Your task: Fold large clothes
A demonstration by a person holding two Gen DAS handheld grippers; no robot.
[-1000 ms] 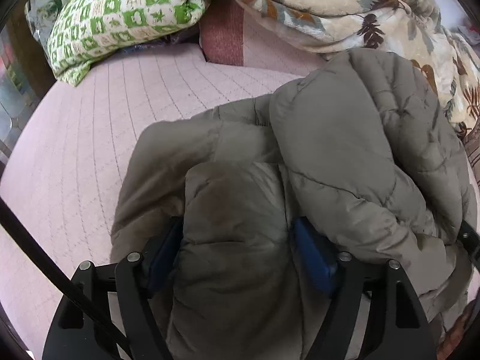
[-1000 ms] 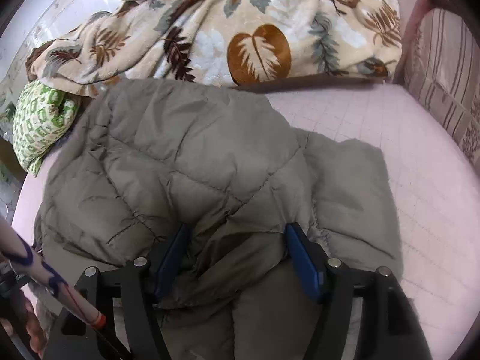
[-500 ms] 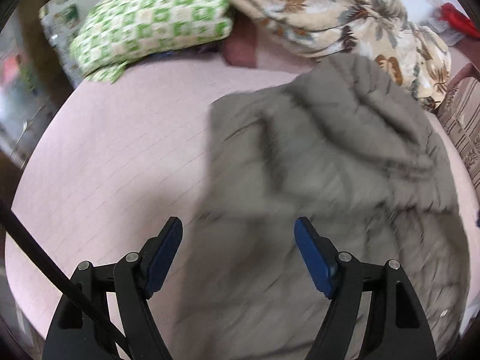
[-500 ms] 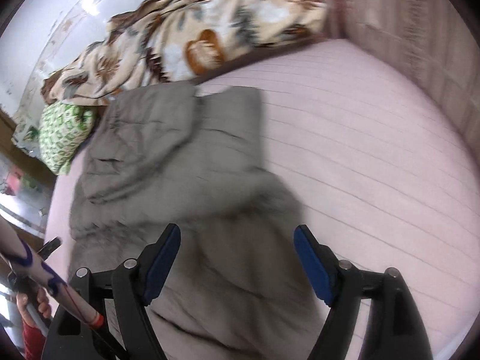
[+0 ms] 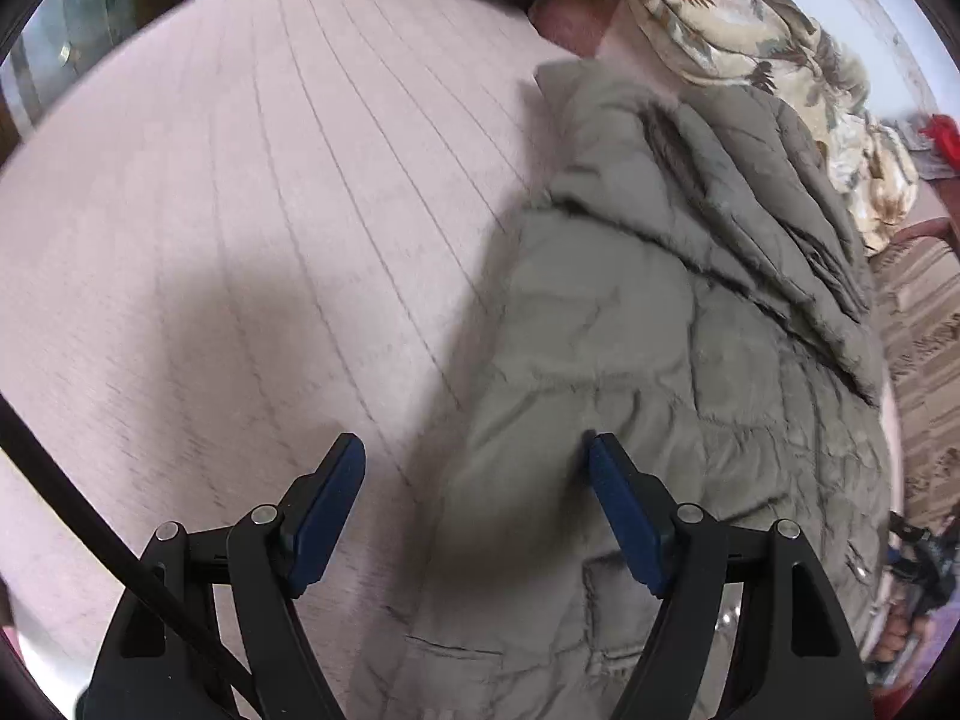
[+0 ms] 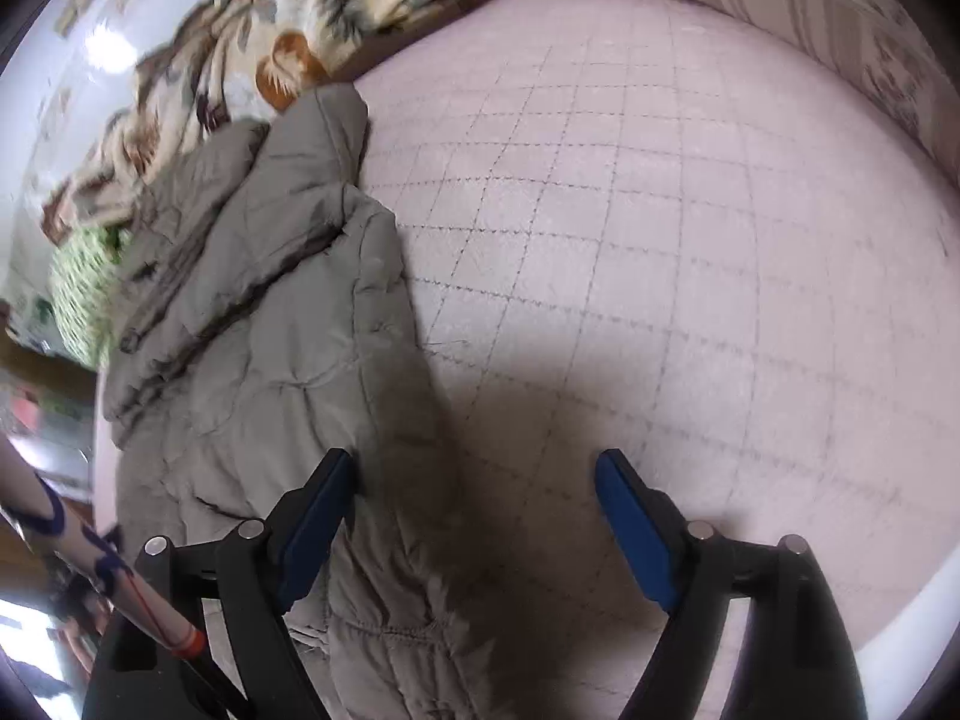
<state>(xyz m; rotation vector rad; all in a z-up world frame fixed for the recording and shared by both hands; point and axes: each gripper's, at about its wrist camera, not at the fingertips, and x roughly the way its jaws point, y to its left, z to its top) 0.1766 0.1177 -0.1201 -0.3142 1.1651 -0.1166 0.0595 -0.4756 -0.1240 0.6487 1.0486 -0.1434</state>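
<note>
Left gripper (image 5: 474, 501): fingers wide, empty, straddling the coat's left edge, likely lining up a grip.
Coat (image 5: 690, 372): lies flat on the pink bed cover (image 5: 270, 210), sleeves folded in.
Right gripper (image 6: 474, 510): fingers wide, empty, over the coat's right edge.

Soft daylight, gripper shadows, motion blur, fisheye-warped edges

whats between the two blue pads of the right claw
In the right wrist view, the right claw is open: the grey quilted puffer jacket's edge by its left pad, then bare pink quilted bedcover.
</note>
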